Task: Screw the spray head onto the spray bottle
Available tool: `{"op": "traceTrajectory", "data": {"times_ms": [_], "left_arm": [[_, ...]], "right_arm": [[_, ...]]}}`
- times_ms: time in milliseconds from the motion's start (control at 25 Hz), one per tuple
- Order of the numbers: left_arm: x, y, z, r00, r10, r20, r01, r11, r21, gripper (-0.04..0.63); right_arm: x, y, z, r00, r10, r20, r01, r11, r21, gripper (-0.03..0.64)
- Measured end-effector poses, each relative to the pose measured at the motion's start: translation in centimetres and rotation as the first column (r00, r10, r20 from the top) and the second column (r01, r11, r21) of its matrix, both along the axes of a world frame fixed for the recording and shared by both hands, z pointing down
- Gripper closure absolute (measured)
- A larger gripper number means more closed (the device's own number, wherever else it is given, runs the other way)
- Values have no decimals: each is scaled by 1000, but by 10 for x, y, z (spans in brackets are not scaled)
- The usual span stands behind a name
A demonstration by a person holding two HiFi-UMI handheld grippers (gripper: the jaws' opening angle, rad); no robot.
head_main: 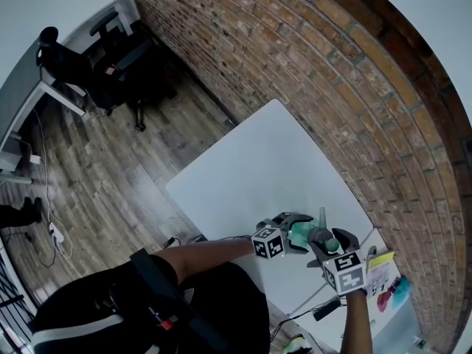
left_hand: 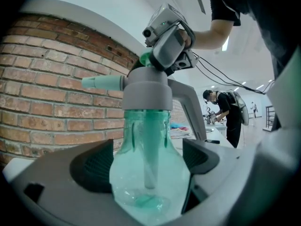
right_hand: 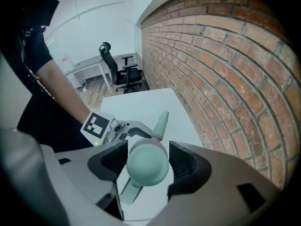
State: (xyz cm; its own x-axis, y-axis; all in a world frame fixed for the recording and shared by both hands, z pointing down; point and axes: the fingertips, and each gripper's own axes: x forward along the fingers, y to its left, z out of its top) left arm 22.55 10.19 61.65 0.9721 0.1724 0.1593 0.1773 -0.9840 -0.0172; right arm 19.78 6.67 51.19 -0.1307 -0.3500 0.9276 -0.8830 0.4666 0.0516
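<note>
Left gripper (left_hand: 148,160) is clenching the green see-through bottle (left_hand: 149,182) by its round body, a pad pressing on each side. Right gripper (right_hand: 146,163) is coming in from 12 o'clock and gripping the round top of the spray head (right_hand: 147,166), pads touching both sides. The spray head (left_hand: 146,92) is sitting on the bottle neck, nozzle pointing to 9 o'clock and trigger hanging toward 4 o'clock in the left gripper view. Its grey collar is covering the neck threads, so how far it is screwed on cannot be told. The frame edge is cutting off the bottle bottom. In the head view both grippers are crowding at 5 o'clock and hiding most of the bottle, which is being held above the white table (head_main: 251,168). Colourful items (head_main: 383,280) at 4 o'clock are too small to make out. A brick wall (head_main: 310,57) is running along the table and a wood floor (head_main: 110,168) is lying at 9 o'clock. Count: two grippers, one bottle, one spray head, one office chair (right_hand: 117,68), one person in the background (left_hand: 226,113).
</note>
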Motion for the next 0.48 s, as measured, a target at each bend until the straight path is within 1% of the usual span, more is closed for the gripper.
{"op": "traceTrajectory", "data": {"times_ms": [80, 120, 160, 200, 240, 280, 360, 400, 440, 480], "left_arm": [[0, -1, 1, 1000, 0, 1, 0, 1000, 0, 140], [0, -1, 1, 1000, -1, 2, 1, 1000, 0, 140], [-1, -2, 1, 1000, -2, 3, 2, 1000, 0, 140], [-1, -2, 1, 1000, -2, 4, 2, 1000, 0, 140], [-1, -2, 2, 1000, -1, 5, 1, 1000, 0, 140], [-1, -1, 2, 1000, 0, 4, 0, 1000, -1, 140], [-1, -1, 2, 1000, 1, 4, -1, 1000, -2, 140], [-1, -1, 2, 1000, 0, 5, 0, 1000, -4, 140], [-1, -2, 2, 1000, 0, 5, 0, 1000, -5, 140], [-1, -2, 1, 1000, 0, 6, 0, 1000, -7, 140]], "right_arm": [[-6, -5, -13, 996, -88, -16, 88, 996, 22, 344], [-10, -6, -19, 989, -144, -28, 145, 989, 28, 344], [-14, -7, -24, 977, -210, -45, 212, 977, 29, 344], [-16, -6, -27, 956, -286, -71, 288, 957, 19, 344], [-18, -3, -29, 923, -371, -103, 373, 928, -3, 344], [-19, 1, -28, 877, -460, -138, 460, 887, -34, 344], [-19, 9, -26, 761, -619, -192, 610, 785, -109, 344], [-19, 12, -25, 709, -673, -210, 659, 739, -141, 344], [-18, 12, -24, 670, -708, -223, 691, 704, -163, 344], [-16, 12, -24, 638, -734, -234, 714, 677, -176, 344]]}}
